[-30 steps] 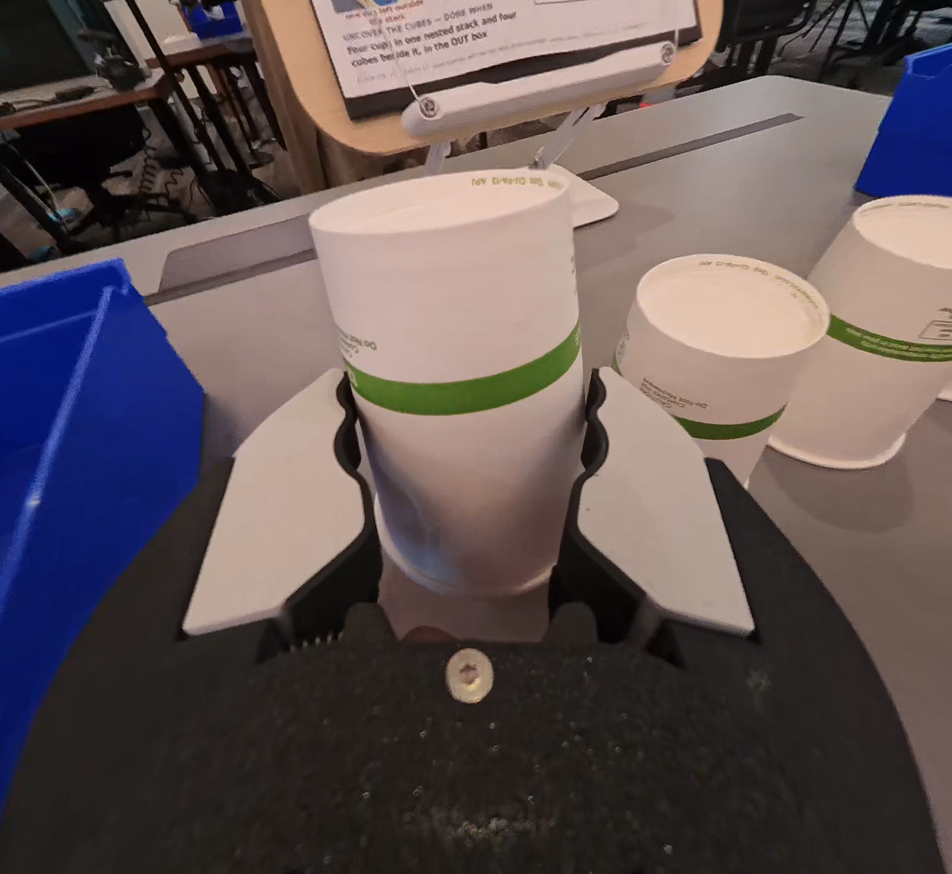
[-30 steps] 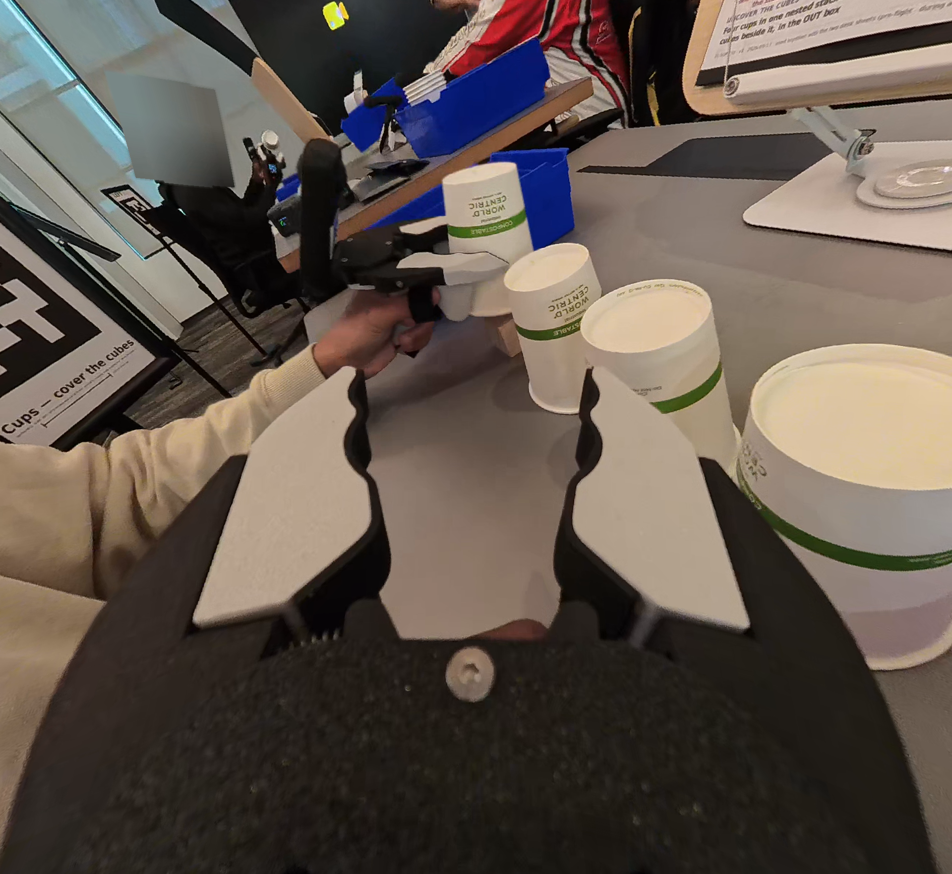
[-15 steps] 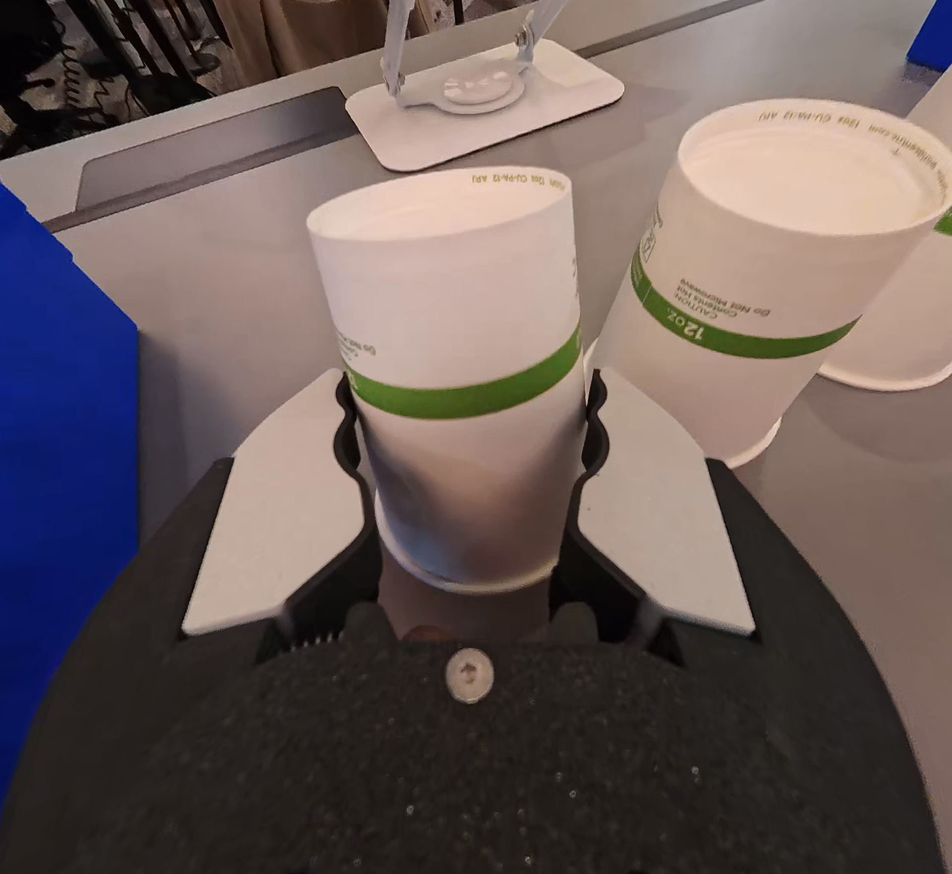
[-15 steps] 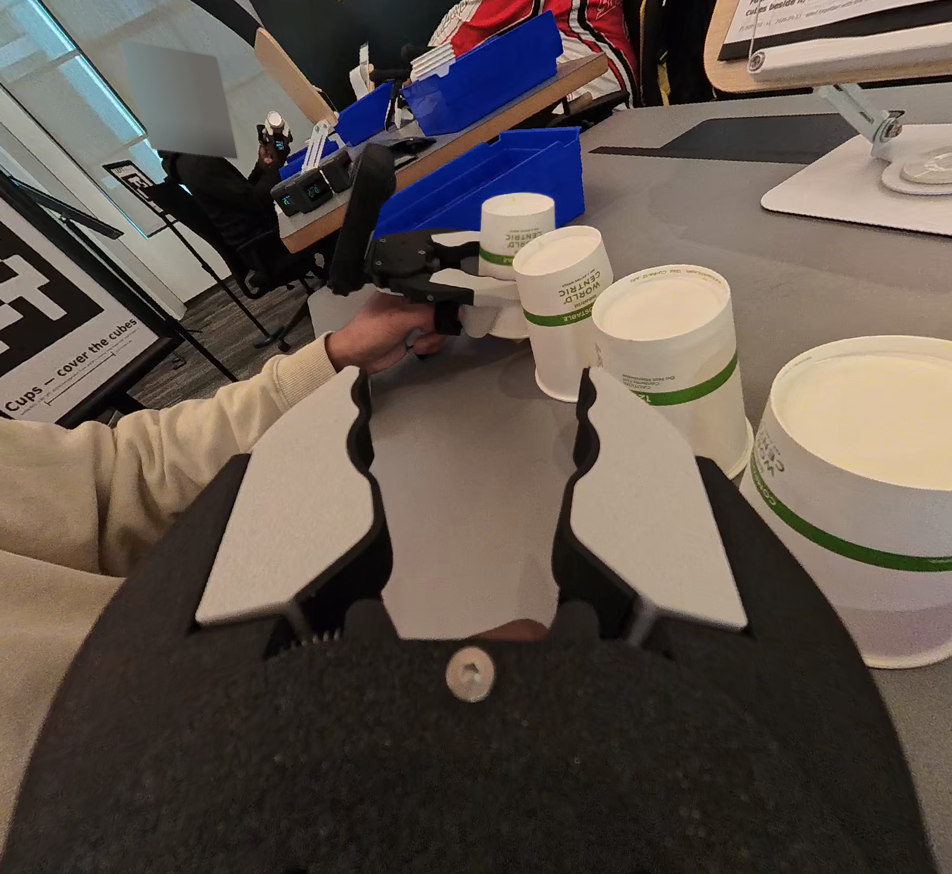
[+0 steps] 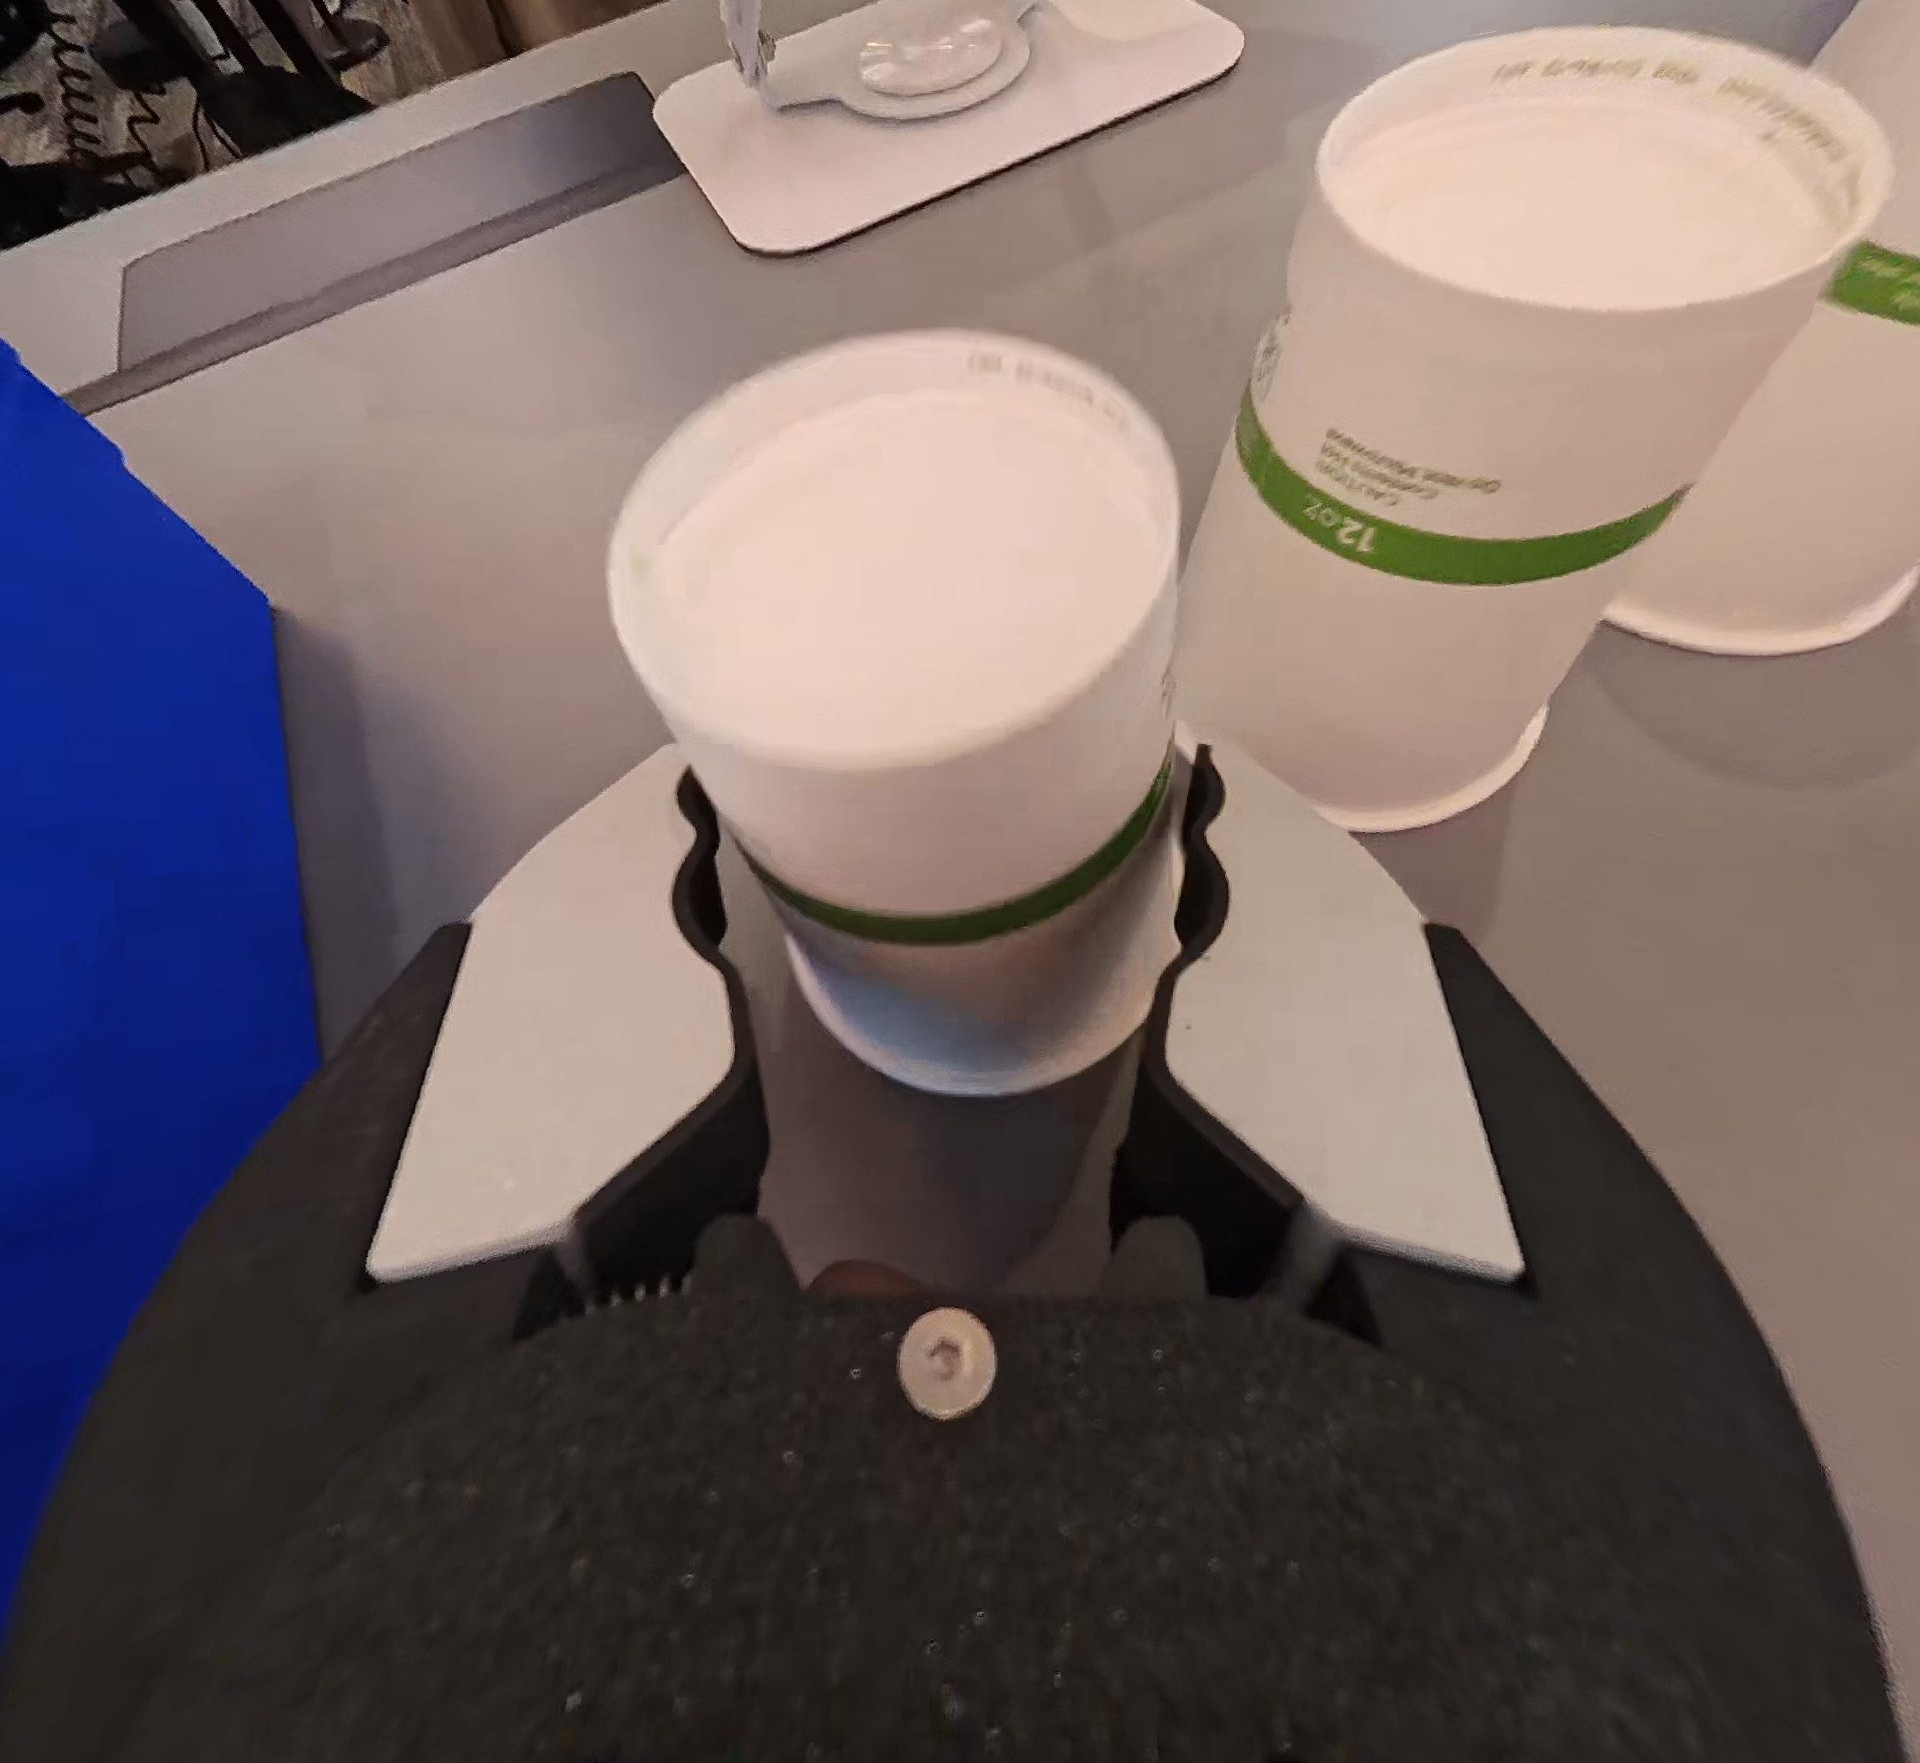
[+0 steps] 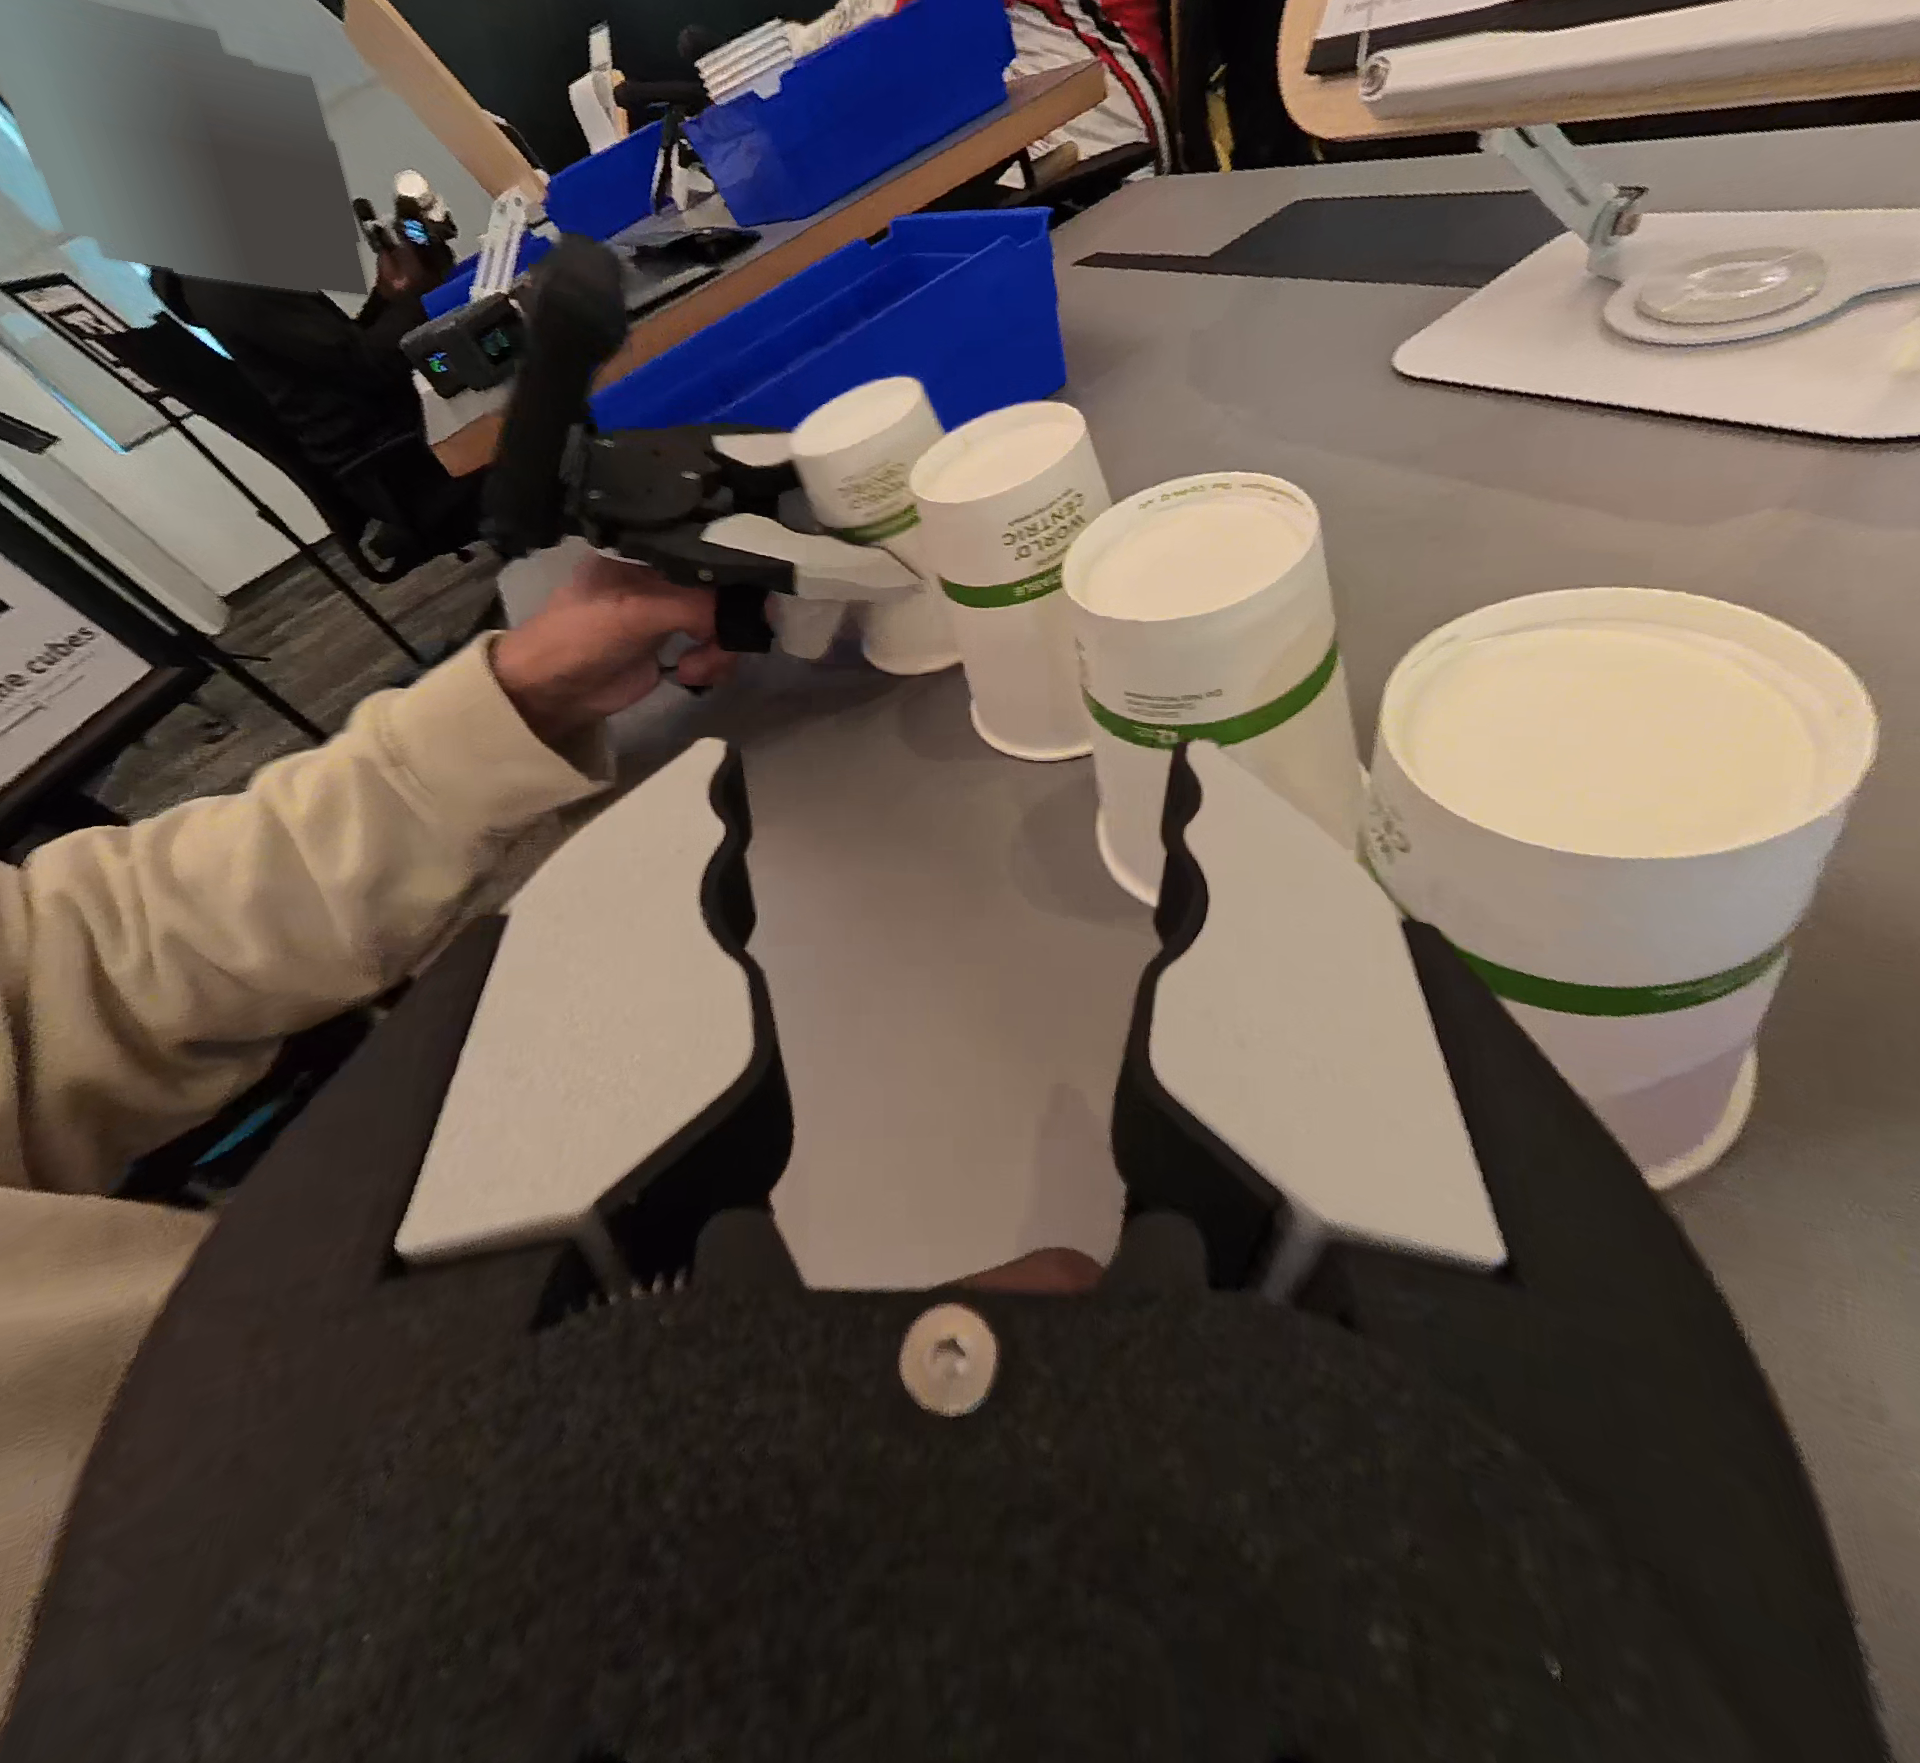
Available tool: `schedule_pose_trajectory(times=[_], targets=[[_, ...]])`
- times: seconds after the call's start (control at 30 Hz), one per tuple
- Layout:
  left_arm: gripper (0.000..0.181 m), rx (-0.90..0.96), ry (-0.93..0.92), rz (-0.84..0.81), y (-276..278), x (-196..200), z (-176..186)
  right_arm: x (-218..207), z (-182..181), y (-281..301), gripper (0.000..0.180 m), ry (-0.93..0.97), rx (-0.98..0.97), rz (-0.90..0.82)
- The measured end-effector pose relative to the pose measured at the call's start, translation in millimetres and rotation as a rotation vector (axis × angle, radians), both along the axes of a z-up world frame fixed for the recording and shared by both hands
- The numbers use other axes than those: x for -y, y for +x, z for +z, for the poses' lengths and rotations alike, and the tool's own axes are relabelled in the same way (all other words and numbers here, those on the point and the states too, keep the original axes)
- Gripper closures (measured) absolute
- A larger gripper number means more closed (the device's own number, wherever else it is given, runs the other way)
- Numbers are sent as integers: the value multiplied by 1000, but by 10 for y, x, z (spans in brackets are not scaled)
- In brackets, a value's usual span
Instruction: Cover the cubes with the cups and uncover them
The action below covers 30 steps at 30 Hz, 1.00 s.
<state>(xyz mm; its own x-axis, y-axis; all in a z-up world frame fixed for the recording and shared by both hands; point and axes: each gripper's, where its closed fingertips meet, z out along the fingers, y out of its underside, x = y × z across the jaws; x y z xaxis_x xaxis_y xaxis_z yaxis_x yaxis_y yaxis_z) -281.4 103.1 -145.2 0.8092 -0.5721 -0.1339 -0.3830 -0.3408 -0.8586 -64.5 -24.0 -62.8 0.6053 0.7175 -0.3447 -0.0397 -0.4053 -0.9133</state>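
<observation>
At 9 o'clock in my left wrist view the blue bin (image 5: 114, 778) stands on the grey desk (image 5: 436, 508). My left claw (image 5: 940, 840) is at the centre, and it holds the first cup (image 5: 914, 674), an upside-down white paper cup with a green band. Both jaws press on its lower wall, and its closed bottom looks up to the camera. If its rim already touches the desk, I cannot tell. At 2 o'clock from it, very near, the second cup (image 5: 1507, 425) stands upside down on the desk, and at 3 o'clock, at the picture edge, I see a part of the third cup (image 5: 1818, 487). At 12 o'clock is the white base of a stand (image 5: 956, 124).

In my right wrist view, my left hand (image 6: 613, 633) is at 9 o'clock and grips the handle of the left claw. From there the four cups make a row to 3 o'clock; the fourth cup (image 6: 1600, 882) is the nearest, just beside my right claw (image 6: 951, 830). This claw is spread wide with nothing between the jaws, and it hovers over bare desk. At 11 o'clock the blue bin is behind the row. No cube shows in any view; if cubes are under the cups, I cannot tell.
</observation>
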Motion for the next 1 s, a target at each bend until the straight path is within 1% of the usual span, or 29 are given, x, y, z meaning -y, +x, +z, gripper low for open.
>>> schedule_pose_trajectory(times=[0.03,0.13,0.27,0.4,0.5,0.53,0.6,0.7,0.83,1.0], targets=[[94,10,11,0,-11,36,65,-20,-30,20,103,10,17,-13],[91,64,60,-23,-16,203,369,-57,-61,47,104,57,30,-56],[92,124,120,-1,-49,417,744,-106,-90,36,105,116,73,-131],[99,233,180,57,27,654,928,-156,-113,72,106,202,146,-252],[103,246,209,80,111,814,845,-163,-196,115,106,215,211,-332],[106,234,223,91,115,838,797,-152,-191,123,106,220,207,-354],[106,214,217,115,100,861,696,-134,-177,171,107,222,207,-421],[106,261,199,144,57,869,611,-97,-153,206,108,239,201,-493],[109,267,206,175,-28,839,527,-66,-160,183,111,280,230,-535],[109,201,230,162,-17,878,485,-32,-311,134,110,259,242,-537]])
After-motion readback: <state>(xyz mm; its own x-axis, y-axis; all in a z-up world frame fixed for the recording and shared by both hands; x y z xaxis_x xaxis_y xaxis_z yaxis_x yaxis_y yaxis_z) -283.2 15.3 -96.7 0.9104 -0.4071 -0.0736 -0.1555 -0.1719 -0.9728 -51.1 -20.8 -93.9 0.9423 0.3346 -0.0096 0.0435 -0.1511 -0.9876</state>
